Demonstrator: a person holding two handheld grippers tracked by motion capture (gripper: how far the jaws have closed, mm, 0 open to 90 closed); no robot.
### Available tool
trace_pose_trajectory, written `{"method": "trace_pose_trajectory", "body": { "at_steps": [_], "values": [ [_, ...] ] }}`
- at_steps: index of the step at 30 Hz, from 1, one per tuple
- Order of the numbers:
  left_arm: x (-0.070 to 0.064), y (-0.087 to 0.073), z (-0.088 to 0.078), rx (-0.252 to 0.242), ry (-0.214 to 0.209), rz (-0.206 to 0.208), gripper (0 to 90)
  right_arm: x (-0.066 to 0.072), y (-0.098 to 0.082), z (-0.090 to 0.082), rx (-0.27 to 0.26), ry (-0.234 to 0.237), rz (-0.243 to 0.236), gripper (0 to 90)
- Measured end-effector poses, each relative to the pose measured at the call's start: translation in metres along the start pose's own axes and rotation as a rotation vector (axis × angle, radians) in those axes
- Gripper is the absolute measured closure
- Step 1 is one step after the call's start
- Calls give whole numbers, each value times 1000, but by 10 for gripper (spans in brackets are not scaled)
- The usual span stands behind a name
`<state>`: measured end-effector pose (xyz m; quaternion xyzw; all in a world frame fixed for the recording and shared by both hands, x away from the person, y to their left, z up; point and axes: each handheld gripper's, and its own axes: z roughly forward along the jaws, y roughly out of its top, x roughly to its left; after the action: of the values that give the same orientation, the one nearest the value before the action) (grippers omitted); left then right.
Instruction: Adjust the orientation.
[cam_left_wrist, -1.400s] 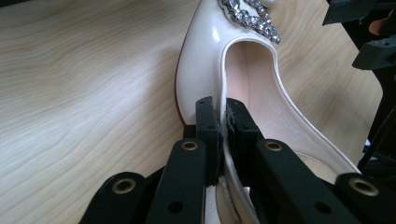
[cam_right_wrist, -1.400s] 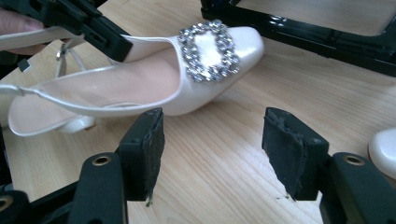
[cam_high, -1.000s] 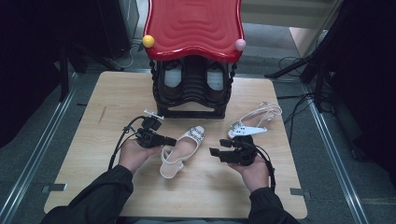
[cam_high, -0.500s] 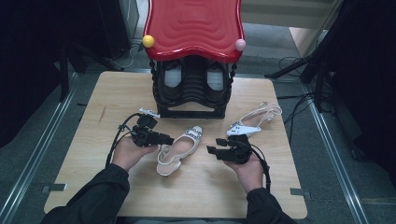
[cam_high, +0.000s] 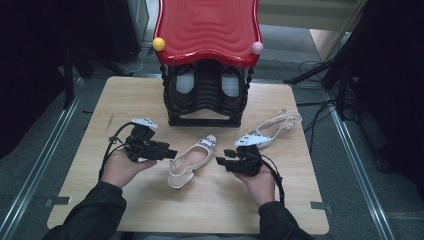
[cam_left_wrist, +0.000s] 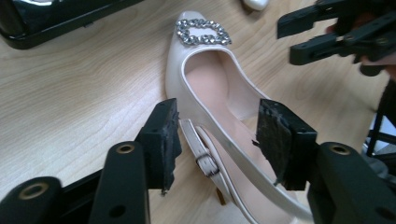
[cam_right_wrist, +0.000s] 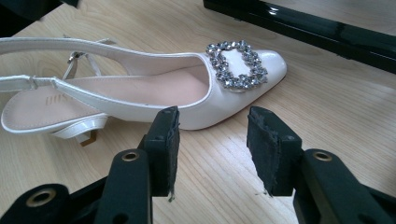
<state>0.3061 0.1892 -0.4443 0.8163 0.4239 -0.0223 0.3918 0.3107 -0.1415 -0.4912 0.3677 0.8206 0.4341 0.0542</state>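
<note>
left hand-held gripper (cam_left_wrist: 215, 140) just opened wide off the white shoe (cam_high: 192, 159) at frame centre. right hand-held gripper (cam_right_wrist: 212, 140) narrowing, empty – should pinch the toe side squarely, not the buckle.

this looks like a lab or test room set up for recording, not a home. a small wooden table (cam_high: 150, 95) stands alone on grey carpet floor (cam_high: 295, 55), with metal rails (cam_high: 35, 175) running along the floor on both sides of it. black stands and frames (cam_high: 345, 70) crowd the dark edges, and loose cables (cam_high: 315, 65) trail over the floor behind the table. on the table sits a black shoe rack (cam_high: 205, 100) with a shiny red top, a prop rather than furniture in use. a person in dark sleeves (cam_high: 95, 215) sits at the near edge.
</note>
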Motion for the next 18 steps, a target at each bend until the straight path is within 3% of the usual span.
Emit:
{"method": "trace_pose_trajectory", "body": {
  "at_steps": [2,5,6,9,10,11,14,18],
  "values": [
    [-1,-3,-4,6,5,5,543,2,0,3,-7,0,-5,555],
    [0,-8,-6,24,12,7,722,4,0,7,-5,5,-8,587],
    [0,-10,-6,29,13,6,722,4,0,9,0,5,-7,610],
    [3,-16,-7,41,14,-5,832,7,-2,14,-5,9,6,692],
    [4,-19,-6,34,17,-11,893,9,-5,19,-7,21,31,771],
    [4,-21,-5,38,14,-18,893,9,-5,19,-7,21,31,771],
    [8,-28,5,82,-4,-36,900,13,-11,27,-6,34,32,900],
    [10,-33,13,94,-29,-49,899,19,-10,34,13,60,34,900]
  ]
}}
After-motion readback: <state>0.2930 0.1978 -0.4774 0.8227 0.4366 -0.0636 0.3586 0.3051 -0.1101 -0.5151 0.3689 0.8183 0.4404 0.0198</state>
